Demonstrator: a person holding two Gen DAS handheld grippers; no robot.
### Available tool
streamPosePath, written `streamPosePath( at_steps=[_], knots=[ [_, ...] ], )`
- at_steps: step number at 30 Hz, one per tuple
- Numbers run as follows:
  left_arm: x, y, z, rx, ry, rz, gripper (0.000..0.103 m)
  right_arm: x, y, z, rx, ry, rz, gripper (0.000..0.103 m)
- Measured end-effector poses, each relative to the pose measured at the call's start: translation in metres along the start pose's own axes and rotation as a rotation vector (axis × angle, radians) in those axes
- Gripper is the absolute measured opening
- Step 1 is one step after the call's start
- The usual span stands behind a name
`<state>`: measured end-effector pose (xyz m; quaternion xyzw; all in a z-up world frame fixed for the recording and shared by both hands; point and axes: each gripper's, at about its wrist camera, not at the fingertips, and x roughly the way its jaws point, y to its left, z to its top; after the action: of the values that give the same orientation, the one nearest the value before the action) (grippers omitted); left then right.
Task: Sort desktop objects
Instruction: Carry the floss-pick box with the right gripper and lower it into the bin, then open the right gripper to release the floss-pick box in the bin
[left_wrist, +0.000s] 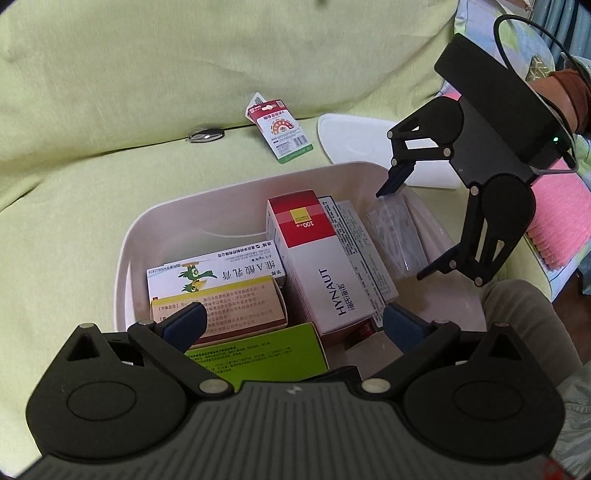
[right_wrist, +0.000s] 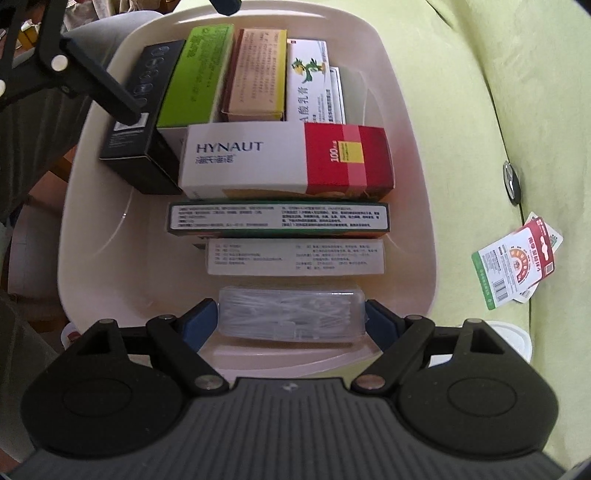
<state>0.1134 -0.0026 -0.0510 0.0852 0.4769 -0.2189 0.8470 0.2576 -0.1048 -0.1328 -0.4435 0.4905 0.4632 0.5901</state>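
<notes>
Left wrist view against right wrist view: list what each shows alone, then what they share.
Only the left wrist view shows the white lid on the green sofa behind the bin, the pink item at far right, and the whole right gripper, jaws open around the clear swab box.

Only the right wrist view shows the black box and the two flat boxes below the HYNAUT box.

Both show the white bin, the green box, the battery card and the dark key fob.
</notes>
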Motion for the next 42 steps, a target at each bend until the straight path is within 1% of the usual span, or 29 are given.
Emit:
streamPosePath(
  at_steps=[16, 29, 37, 42],
  knots=[
    [0.002, 0.002, 0.002, 0.0, 0.01, 0.001, 0.102, 0.015, -0.01, 0.001, -0.004, 0.005, 0.004, 0.084],
    [0.001, -0.001, 0.003, -0.003, 0.013, 0.002, 0.102, 0.021, 0.001, 0.001, -0.038, 0.029, -0.043, 0.084],
    [0.0, -0.002, 0.002, -0.004, 0.008, 0.004, 0.102, 0.009, 0.004, -0.004, 0.002, 0.001, -0.075, 0.085],
    [-0.004, -0.005, 0.001, 0.0, -0.002, 0.007, 0.102, -0.006, 0.007, -0.01, 0.052, -0.042, -0.094, 0.085]
  ],
)
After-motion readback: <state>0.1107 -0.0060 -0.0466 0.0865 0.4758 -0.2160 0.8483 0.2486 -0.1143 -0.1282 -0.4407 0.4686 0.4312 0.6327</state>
